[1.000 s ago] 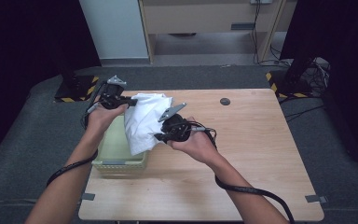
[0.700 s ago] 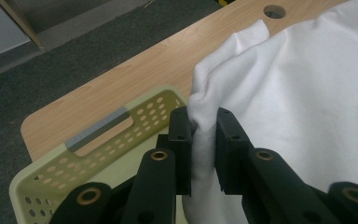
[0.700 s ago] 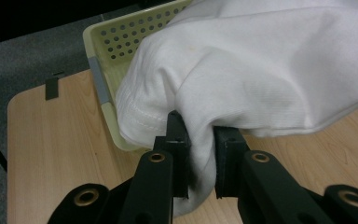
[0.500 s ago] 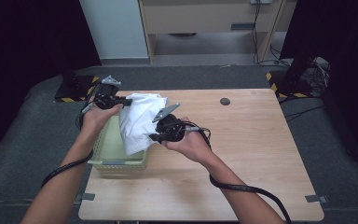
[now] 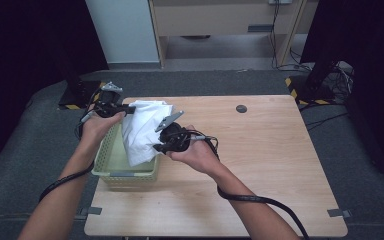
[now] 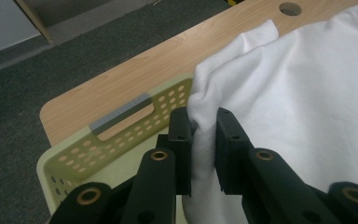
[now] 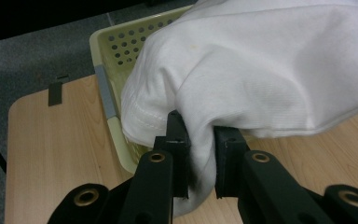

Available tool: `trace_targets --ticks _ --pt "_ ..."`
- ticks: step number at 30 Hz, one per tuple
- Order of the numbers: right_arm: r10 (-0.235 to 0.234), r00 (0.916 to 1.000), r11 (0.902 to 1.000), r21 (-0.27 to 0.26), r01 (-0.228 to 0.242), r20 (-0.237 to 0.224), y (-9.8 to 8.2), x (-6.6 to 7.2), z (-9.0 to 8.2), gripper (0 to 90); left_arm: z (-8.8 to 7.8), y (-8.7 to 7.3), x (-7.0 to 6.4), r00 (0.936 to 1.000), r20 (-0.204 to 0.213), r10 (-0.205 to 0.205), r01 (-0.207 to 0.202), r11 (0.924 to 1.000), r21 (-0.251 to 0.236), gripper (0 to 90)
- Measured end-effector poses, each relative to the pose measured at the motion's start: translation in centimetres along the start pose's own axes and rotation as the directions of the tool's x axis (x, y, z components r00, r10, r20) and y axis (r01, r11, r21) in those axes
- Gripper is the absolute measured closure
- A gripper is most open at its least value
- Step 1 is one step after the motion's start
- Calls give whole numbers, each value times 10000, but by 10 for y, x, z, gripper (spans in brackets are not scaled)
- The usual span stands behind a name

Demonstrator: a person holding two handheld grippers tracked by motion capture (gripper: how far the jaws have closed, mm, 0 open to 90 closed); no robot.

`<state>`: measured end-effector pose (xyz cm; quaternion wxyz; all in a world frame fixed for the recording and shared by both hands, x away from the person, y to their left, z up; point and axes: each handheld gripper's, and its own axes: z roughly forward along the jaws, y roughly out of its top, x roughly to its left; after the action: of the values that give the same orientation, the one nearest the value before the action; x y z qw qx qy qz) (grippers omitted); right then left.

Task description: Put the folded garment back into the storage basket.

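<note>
Cloth, white [image 5: 142, 131], hangs bunched above the pale green basket [image 5: 111, 170] at the table's [image 5: 260, 165] left side, its lower end drooping inside. I have my left gripper [image 6: 204, 140] pinching a fold at its top, and my right gripper [image 7: 200, 154] pinching another fold near the basket's rim.

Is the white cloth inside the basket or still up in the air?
Mostly up: the white cloth hangs bunched between the left gripper and right gripper, its lower end dipping into the basket.
</note>
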<state>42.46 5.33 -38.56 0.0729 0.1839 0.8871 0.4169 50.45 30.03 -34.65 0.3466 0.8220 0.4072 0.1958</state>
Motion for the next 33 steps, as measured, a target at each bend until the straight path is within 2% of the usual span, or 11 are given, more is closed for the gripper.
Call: trace_targets --ticks 14,27,33 --pt "-10 9999 10000 29 10 -120 3 5 12 792 -2 -11 12 9998 -76 -186 187 9998 82 788" --pt "-99 9999 9999 83 99 23 9 12 31 791 -2 -20 25 9992 -299 -278 284 9994 204 788" --pt "-138 9999 9999 57 137 84 12 16 40 791 -2 -25 32 9983 -393 -440 453 9985 322 787"
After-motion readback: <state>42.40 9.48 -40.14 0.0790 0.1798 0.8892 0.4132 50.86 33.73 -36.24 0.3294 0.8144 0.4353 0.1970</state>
